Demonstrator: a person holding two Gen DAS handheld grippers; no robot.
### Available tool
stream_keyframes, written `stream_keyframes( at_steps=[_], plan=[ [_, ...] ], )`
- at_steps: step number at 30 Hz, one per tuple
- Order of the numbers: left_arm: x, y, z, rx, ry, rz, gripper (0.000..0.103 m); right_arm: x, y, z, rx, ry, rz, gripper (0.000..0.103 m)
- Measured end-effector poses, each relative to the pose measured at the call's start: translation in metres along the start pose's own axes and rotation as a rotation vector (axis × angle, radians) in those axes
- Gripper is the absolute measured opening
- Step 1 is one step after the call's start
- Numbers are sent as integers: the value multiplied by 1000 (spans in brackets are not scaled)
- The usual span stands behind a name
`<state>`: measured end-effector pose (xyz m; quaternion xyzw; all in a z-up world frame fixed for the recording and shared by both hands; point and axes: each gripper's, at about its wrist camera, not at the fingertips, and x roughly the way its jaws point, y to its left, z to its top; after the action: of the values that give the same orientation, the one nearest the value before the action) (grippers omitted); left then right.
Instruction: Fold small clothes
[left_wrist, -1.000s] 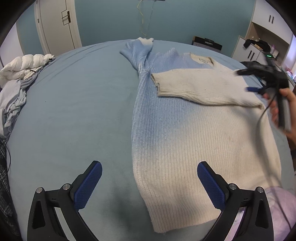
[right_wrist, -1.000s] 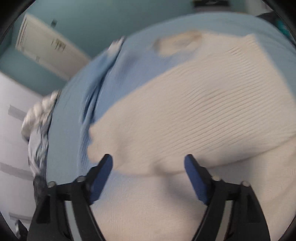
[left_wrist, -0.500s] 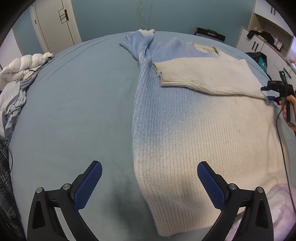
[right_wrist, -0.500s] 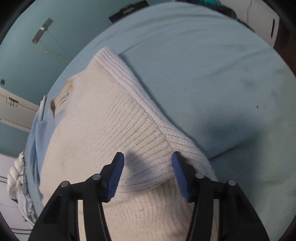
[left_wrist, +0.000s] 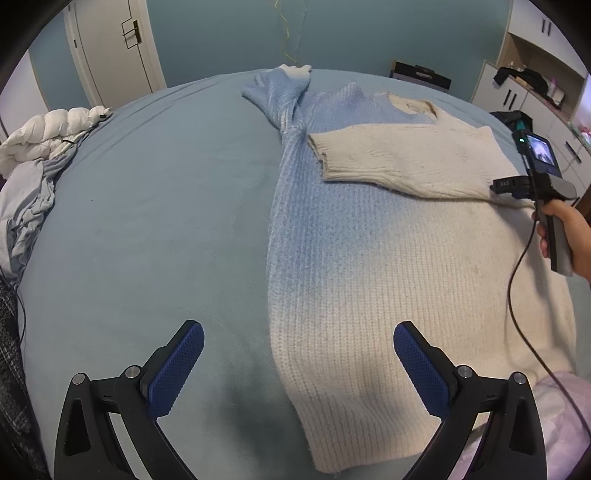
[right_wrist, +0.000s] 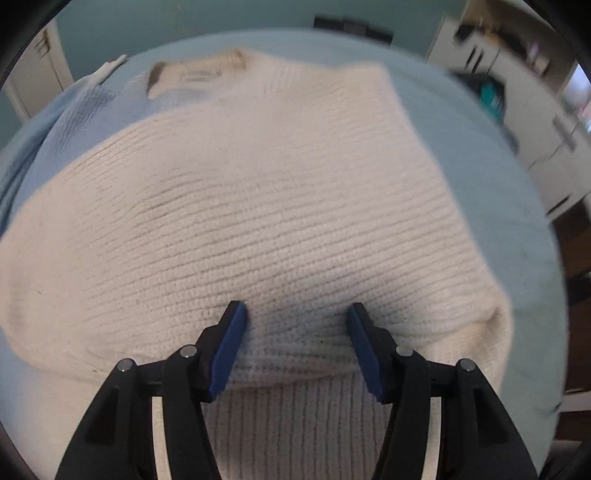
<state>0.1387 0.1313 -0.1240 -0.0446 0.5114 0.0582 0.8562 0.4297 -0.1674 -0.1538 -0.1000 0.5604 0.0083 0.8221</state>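
Note:
A knit sweater (left_wrist: 369, 258), blue fading to cream, lies flat on the blue bed (left_wrist: 147, 221). Its cream right sleeve (left_wrist: 406, 162) is folded across the chest. Its blue left sleeve (left_wrist: 284, 96) lies twisted toward the bed's far edge. My left gripper (left_wrist: 297, 347) is open and empty above the sweater's lower left edge. My right gripper (right_wrist: 295, 325) is open, its pads (right_wrist: 232, 343) resting against the folded sleeve (right_wrist: 258, 221) at the shoulder fold. It also shows in the left wrist view (left_wrist: 509, 184) at the sweater's right side.
A white duvet and grey bedding (left_wrist: 40, 147) are piled at the bed's left edge. A white door (left_wrist: 110, 44) stands at the back left. White cabinets (left_wrist: 535, 81) stand at the right. A pale pink cloth (left_wrist: 561, 424) lies at the near right corner.
My right gripper swung from the sleeve's outer edge to face along the folded sleeve and opened wider. My left gripper has stayed open in place.

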Motion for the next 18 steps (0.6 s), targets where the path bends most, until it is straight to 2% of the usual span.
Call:
stream_keyframes(
  at_steps=[2,3,6,8,9,10,12,15,17,18],
  plan=[
    [-4,1,0,-3,-13,-5,103,-16,4,6,25,69,1,55],
    [-7,2,0,-5,-18,-11,103,-29,6,9,37,64,47,55],
    [-13,4,-1,-13,-30,-24,103,-110,1,-2,104,-22,271,58],
    [-17,3,-2,-14,-42,-27,103,-156,-2,-18,119,-62,346,75],
    [-19,2,-2,-11,-49,-23,103,-175,-4,-30,121,-82,368,87],
    [-19,2,-3,-8,-50,-18,103,-197,-3,-44,125,-112,385,93],
    [-20,0,-4,-4,-54,-16,103,-228,-15,-73,135,-151,413,94],
    [-20,-3,-8,-2,-56,-11,103,-246,-19,-118,187,-200,481,95],
    [-19,-4,-9,-3,-60,-3,103,-229,-24,-138,292,-230,505,103],
    [-18,-5,-10,-3,-61,4,103,-218,-21,-147,339,-239,510,102]
  ],
)
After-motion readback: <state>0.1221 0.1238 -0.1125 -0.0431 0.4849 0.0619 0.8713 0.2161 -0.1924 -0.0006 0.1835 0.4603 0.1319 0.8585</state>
